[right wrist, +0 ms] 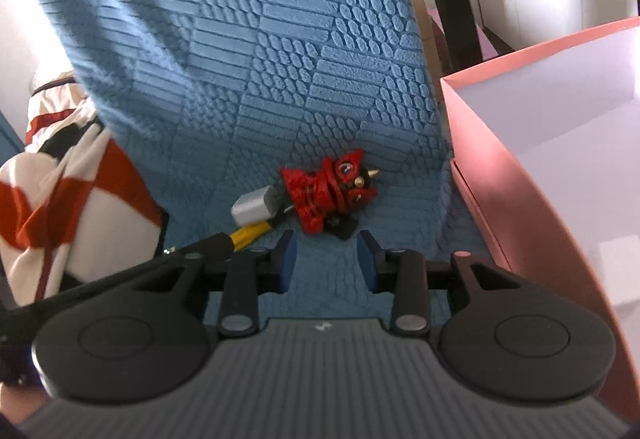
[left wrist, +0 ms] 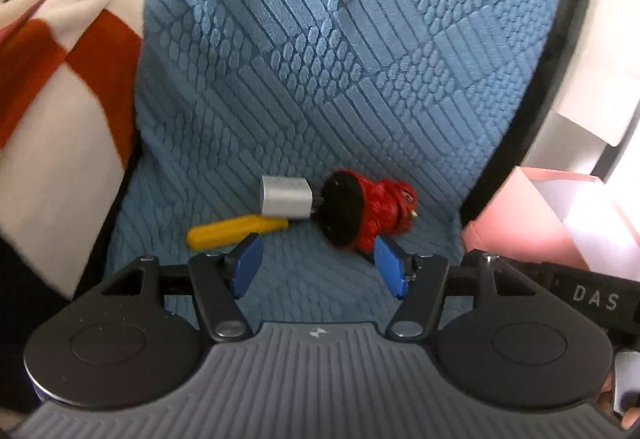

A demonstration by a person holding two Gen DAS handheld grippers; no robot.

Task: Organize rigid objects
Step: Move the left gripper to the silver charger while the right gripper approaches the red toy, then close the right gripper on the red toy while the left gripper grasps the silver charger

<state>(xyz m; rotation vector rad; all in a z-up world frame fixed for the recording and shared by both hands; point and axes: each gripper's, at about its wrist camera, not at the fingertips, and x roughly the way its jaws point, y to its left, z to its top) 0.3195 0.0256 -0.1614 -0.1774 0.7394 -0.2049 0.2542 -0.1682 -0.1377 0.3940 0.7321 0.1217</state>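
On the far left a red, white and black checked blanket (left wrist: 60,87) is bunched against the left edge of the blue textured cover (left wrist: 320,59), its folds cut off by the frame. The cover runs up and away, broad and bare above the small things lying on it.

Those things sit together near the cover's near edge. Leftmost is a yellow handle (left wrist: 236,231), lying flat; in the right wrist view it is partly hidden behind the dark body of the other tool, so its full length is hard to judge. Its far end meets a small silver block (left wrist: 285,197), and whether the two are one piece I cannot tell. Just right of the block, touching or nearly so, lies a red figurine (left wrist: 368,213) tipped on its side, round black base toward the block, small gold spikes at the face.

The left gripper (left wrist: 316,265) hangs just short of these, fingers spread wide, nothing between them. The right gripper (right wrist: 326,261) is likewise spread and empty, the figurine just beyond its tips.

At the cover's right edge stands a pink box (right wrist: 540,167), open, pale inside, its far walls cut off. The only readable writing is "DAS" on a black strap (left wrist: 596,299) at the right of the left wrist view.
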